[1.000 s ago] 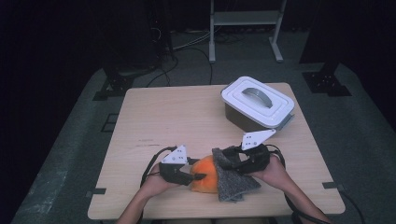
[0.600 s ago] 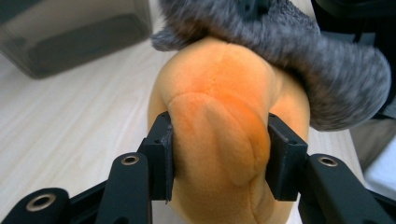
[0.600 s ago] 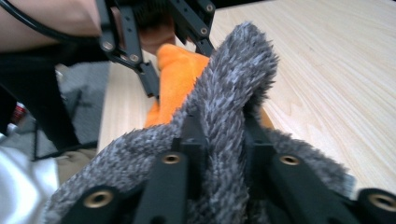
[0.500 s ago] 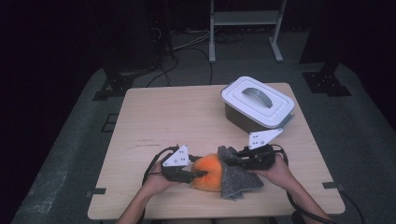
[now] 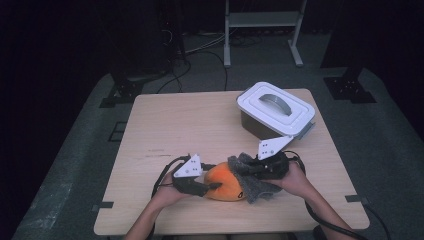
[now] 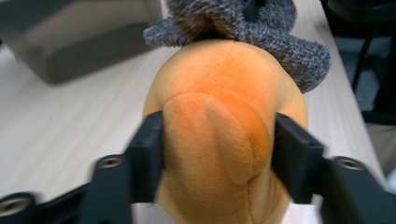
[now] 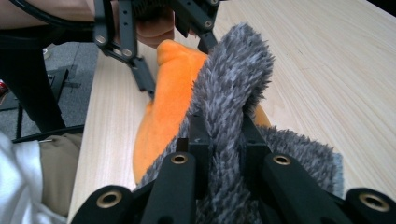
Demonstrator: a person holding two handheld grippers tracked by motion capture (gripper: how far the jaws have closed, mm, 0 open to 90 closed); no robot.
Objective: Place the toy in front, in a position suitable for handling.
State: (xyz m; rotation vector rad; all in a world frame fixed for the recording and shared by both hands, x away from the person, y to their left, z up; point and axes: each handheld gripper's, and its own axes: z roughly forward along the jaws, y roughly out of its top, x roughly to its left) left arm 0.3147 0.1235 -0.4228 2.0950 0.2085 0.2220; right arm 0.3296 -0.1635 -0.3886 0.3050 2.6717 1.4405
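Observation:
An orange plush toy (image 5: pixel 225 182) lies near the table's front edge, half covered by a grey fuzzy cloth (image 5: pixel 252 182). My left gripper (image 5: pixel 212 186) comes at it from the left. In the left gripper view its jaws (image 6: pixel 219 135) still squeeze the plush (image 6: pixel 219 93) from both sides, though they have just been opening. The cloth (image 6: pixel 280 42) drapes over the toy's far end. My right gripper (image 7: pixel 222 135) is shut on a raised fold of the grey cloth (image 7: pixel 233 74), with the orange plush (image 7: pixel 168 107) just behind it.
A grey container with a white handled lid (image 5: pixel 275 107) stands at the table's back right. The wooden table (image 5: pixel 190 125) is bare to the left and in the middle. Cables trail from both grippers toward the front edge.
The right gripper has pinched up a fold of the grey cloth, which is now bunched higher against the plush. The left gripper stays on the toy's left end.

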